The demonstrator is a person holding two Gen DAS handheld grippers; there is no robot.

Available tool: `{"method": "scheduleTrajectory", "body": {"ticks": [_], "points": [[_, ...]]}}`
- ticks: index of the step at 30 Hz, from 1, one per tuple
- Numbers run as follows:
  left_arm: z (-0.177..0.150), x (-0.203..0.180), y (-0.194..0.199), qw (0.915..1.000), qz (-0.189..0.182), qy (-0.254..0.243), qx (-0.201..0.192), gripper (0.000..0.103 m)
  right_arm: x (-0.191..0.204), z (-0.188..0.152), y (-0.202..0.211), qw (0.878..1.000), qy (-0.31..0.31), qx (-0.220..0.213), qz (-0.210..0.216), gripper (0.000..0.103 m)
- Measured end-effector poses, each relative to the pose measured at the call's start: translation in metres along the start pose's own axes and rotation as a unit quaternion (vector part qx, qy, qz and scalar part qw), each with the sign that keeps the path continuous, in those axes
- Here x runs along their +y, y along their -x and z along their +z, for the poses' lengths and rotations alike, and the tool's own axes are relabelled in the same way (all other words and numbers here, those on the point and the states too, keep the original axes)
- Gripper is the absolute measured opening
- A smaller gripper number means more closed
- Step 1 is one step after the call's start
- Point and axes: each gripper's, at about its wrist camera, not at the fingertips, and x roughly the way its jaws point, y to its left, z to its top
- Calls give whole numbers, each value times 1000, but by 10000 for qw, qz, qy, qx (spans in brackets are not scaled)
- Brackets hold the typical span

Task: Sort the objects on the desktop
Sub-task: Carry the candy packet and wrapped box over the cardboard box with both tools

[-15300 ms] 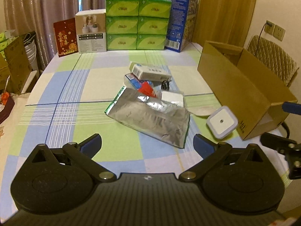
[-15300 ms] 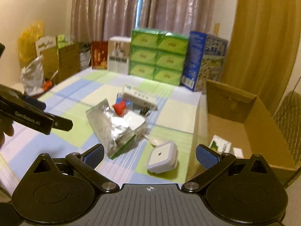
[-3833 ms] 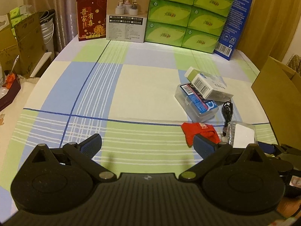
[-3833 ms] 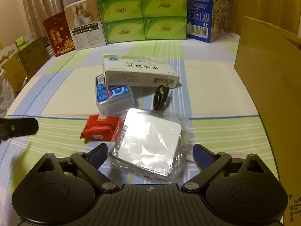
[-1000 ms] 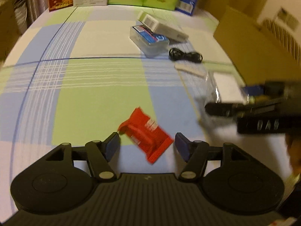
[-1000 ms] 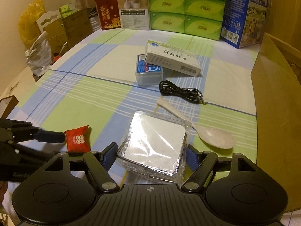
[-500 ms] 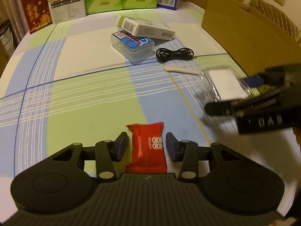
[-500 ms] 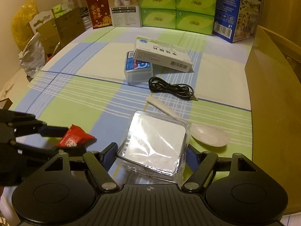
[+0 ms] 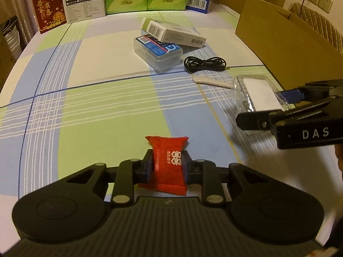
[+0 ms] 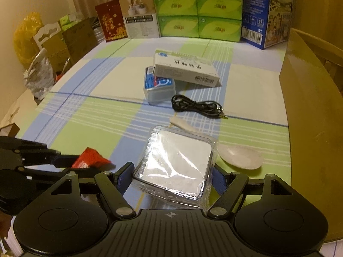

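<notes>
A red candy packet (image 9: 167, 150) sits between the fingers of my left gripper (image 9: 168, 165), whose jaws are closing with both pads pressed against its sides, just above the checked tablecloth. In the right wrist view the same red packet (image 10: 90, 160) pokes out of the left gripper (image 10: 64, 160) at the lower left. My right gripper (image 10: 172, 177) is shut on a white square box in clear plastic wrap (image 10: 178, 158). From the left wrist view that box (image 9: 257, 92) and the right gripper (image 9: 272, 107) are at the right.
An open cardboard box (image 9: 289, 42) stands along the right edge. Mid-table lie a black cable (image 9: 203, 63), a white spoon (image 10: 238, 156), a clear case with a blue label (image 9: 158, 51) and a grey carton (image 9: 171, 32). Green tissue boxes (image 9: 145, 0) line the back.
The left jaws have narrowed from well apart until they press on the red packet, which turned upright between them. The right gripper kept its hold on the wrapped box.
</notes>
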Motion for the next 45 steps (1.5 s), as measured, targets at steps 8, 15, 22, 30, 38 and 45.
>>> {"method": "scheduleTrajectory", "body": {"ticks": [8,15,22,30,38,45], "points": [[2,1,3,10000,53,51,-3,21,0,1,0,10000,-2,-42,-66,72],[3,1,5,10000,43,73,-14,21,3,2,-1,9999,45,-52,-75,72],[4,2,8,9999,51,99,-45,21,3,2,1,9999,-21,-83,-57,72],[16,1,32,9988,-186,300,-338,21,1,-1,25,9991,-214,-370,-71,72],[32,-14,69,9961,-414,363,-684,21,6,-1,67,9970,-42,-716,-289,72],[41,-48,97,9954,-383,118,-870,21,-16,0,122,9940,-140,-952,-520,72]]}}
